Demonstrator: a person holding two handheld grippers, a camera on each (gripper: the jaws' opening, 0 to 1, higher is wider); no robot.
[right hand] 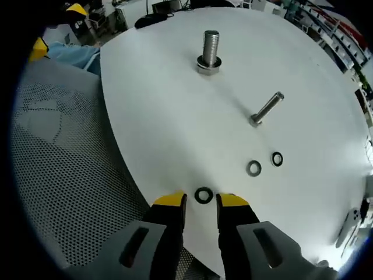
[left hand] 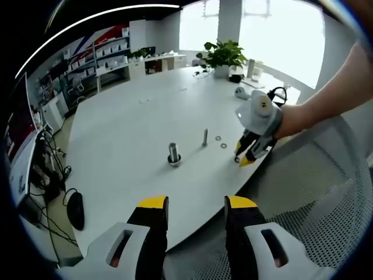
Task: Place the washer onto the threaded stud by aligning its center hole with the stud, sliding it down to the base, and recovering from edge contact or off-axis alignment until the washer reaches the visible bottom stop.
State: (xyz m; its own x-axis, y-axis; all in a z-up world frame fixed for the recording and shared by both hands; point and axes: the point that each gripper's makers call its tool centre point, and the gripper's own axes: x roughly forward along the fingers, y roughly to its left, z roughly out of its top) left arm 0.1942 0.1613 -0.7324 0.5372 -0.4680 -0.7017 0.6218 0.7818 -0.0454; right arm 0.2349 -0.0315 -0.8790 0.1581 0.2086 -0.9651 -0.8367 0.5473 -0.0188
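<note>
While the right gripper [right hand: 201, 201] hovers with jaws apart, a dark washer [right hand: 203, 195] lies flat on the white table [right hand: 175, 116] just between its tips. The thick threaded stud [right hand: 210, 51] stands upright well beyond. The left gripper [left hand: 197, 205] is open too, off the table edge.

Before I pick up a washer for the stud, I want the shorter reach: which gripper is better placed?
Right. The right gripper is low over the table with its open jaws either side of a dark washer. The left gripper hangs back off the table edge, well away from the washers.
</note>
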